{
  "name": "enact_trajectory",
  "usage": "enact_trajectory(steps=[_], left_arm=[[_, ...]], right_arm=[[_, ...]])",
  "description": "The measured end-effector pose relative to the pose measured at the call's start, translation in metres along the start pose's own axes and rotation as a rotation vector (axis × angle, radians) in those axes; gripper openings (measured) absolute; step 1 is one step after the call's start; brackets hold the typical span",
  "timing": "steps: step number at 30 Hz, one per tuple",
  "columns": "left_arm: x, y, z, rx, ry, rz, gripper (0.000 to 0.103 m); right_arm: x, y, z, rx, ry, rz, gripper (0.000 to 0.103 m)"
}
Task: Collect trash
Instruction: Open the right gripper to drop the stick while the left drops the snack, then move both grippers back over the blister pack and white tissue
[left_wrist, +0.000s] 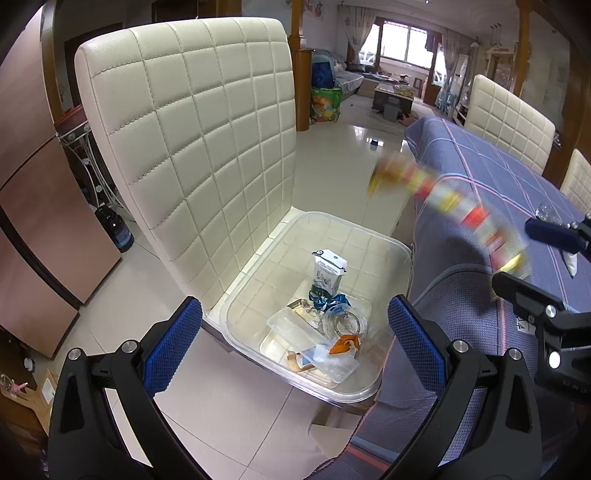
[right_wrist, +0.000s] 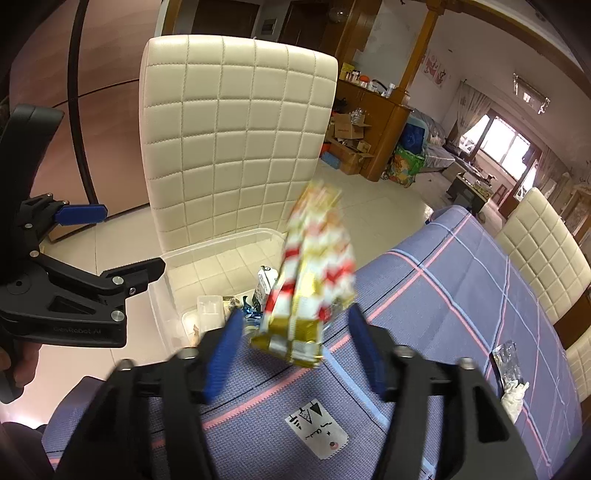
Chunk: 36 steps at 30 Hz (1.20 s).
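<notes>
A clear plastic bin (left_wrist: 384, 243) sits on the seat of a cream quilted chair (left_wrist: 192, 133) and holds several pieces of trash, among them a white carton (left_wrist: 328, 271). A long red, white and gold snack wrapper (right_wrist: 314, 273) is blurred in mid-air between the open jaws of my right gripper (right_wrist: 295, 343), touching neither pad; it also shows in the left wrist view (left_wrist: 450, 206), stretching from my right gripper (left_wrist: 517, 254) toward the bin. My left gripper (left_wrist: 295, 339) is open and empty, hovering over the bin's near side. The bin also shows in the right wrist view (right_wrist: 173, 266).
A table with a blue plaid cloth (right_wrist: 461, 295) stands right of the chair; a crumpled foil wrapper (right_wrist: 508, 360) and a white tissue (right_wrist: 515, 397) lie on it. More cream chairs (right_wrist: 543, 251) stand behind the table. Tiled floor (left_wrist: 351, 147) surrounds the chair.
</notes>
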<state>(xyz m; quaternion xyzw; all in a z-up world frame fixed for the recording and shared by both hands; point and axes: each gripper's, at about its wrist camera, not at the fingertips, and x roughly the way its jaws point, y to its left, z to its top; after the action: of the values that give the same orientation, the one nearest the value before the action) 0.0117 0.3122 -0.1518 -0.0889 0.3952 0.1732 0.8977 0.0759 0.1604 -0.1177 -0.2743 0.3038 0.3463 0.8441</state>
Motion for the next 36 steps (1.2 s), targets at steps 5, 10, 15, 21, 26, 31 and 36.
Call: enact_trajectory(steps=[5, 10, 15, 21, 26, 31, 36], left_arm=[[0.001, 0.0, 0.0, -0.003, 0.005, -0.008, 0.099], [0.002, -0.004, 0.0, 0.007, 0.007, -0.014, 0.099], [-0.001, -0.012, 0.0, 0.022, 0.007, -0.023, 0.099], [-0.01, -0.029, 0.002, 0.054, -0.005, -0.043, 0.099], [-0.018, -0.05, 0.005, 0.086, -0.019, -0.066, 0.099], [-0.019, -0.076, 0.009, 0.123, -0.025, -0.096, 0.099], [-0.015, -0.112, 0.017, 0.172, -0.02, -0.138, 0.099]], right_arm=[[0.0, -0.005, 0.0, 0.024, -0.001, -0.013, 0.071], [0.001, -0.009, -0.003, 0.041, 0.019, -0.01, 0.071], [-0.004, -0.01, -0.006, 0.043, 0.016, -0.018, 0.071], [-0.014, -0.02, -0.013, 0.069, 0.009, -0.044, 0.071], [-0.023, -0.042, -0.026, 0.115, 0.013, -0.12, 0.071], [-0.026, -0.096, -0.049, 0.257, 0.062, -0.203, 0.072], [-0.03, -0.15, -0.079, 0.435, 0.118, -0.214, 0.072]])
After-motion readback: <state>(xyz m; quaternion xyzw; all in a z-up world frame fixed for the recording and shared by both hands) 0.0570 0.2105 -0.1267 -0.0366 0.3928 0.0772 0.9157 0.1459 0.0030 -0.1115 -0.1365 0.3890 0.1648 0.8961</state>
